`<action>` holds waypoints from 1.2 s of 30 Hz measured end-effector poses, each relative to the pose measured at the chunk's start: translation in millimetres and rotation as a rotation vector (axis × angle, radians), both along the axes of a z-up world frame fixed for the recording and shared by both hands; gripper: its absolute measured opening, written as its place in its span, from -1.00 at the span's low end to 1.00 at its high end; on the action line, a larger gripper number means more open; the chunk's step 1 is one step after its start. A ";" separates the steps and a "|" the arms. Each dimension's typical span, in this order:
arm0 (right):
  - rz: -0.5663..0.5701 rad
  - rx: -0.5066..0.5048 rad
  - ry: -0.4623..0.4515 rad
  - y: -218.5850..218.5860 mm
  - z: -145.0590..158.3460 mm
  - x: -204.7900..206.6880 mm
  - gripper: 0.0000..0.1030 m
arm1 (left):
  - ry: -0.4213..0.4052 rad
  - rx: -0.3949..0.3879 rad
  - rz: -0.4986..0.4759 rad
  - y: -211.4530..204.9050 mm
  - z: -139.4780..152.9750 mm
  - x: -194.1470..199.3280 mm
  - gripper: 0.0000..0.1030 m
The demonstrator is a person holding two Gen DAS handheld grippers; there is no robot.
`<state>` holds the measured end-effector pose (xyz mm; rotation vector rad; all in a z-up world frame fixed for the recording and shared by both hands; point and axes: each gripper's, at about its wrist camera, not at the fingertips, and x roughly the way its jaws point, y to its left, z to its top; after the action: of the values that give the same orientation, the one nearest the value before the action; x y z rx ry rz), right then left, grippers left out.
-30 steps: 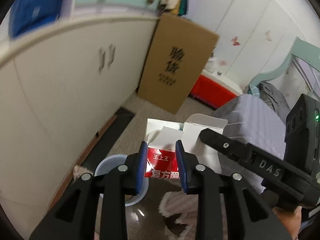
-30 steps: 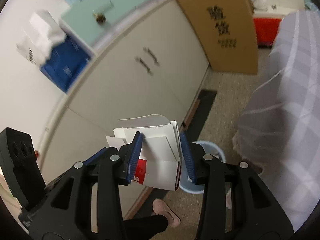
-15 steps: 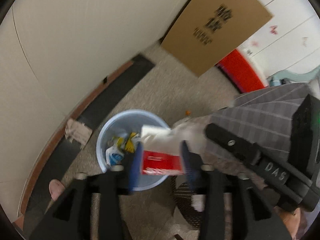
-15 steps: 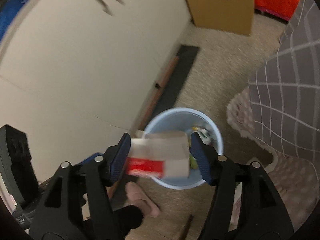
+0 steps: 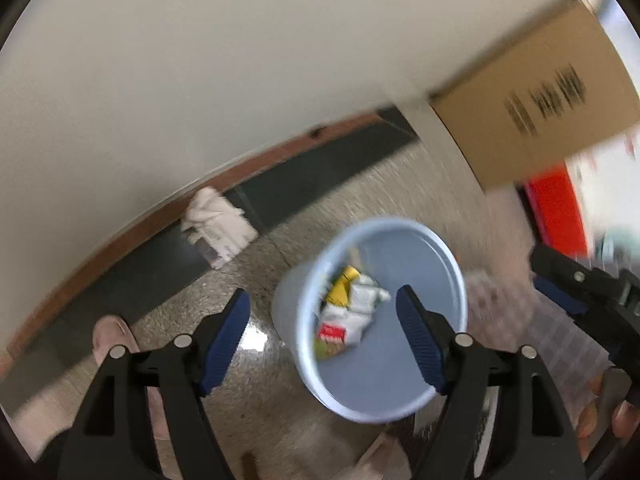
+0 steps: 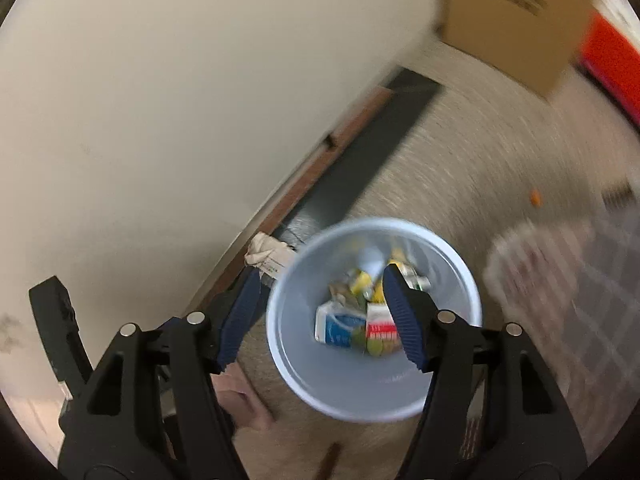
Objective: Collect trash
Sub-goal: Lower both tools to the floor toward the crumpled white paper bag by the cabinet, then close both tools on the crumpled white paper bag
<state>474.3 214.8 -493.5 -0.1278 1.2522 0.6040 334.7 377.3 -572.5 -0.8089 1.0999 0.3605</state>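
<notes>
you have two tongs in view, the left tongs (image 5: 323, 322) and the right tongs (image 6: 320, 314), each with two blue-padded fingers spread wide and nothing between them. below them stands one bin (image 6: 460, 276). inside it you can count one red-and-white box (image 6: 380, 326), one blue-and-white carton (image 6: 336, 326) and at least one yellow wrapper (image 6: 360, 282); the rest is too blurred to count. on the floor you see one crumpled rag (image 5: 218, 226), one cardboard box (image 5: 532, 96) and one slipper (image 5: 114, 334).
</notes>
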 end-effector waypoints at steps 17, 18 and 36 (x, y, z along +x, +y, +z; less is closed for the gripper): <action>0.098 -0.190 0.226 189.6 -191.7 -4.2 0.26 | 0.069 -0.152 0.474 106.4 -183.0 -47.8 0.43; 0.094 -0.191 0.232 193.6 -201.2 -5.2 0.26 | 0.077 -0.150 0.484 107.1 -193.8 -48.7 0.43; -0.014 -0.298 0.168 189.7 -362.4 8.3 0.38 | 0.119 -0.099 0.380 127.3 -334.8 -21.5 0.10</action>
<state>482.6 404.4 -855.9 -0.3210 1.5004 0.4189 313.2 504.6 -907.3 -1.0997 1.0787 0.6837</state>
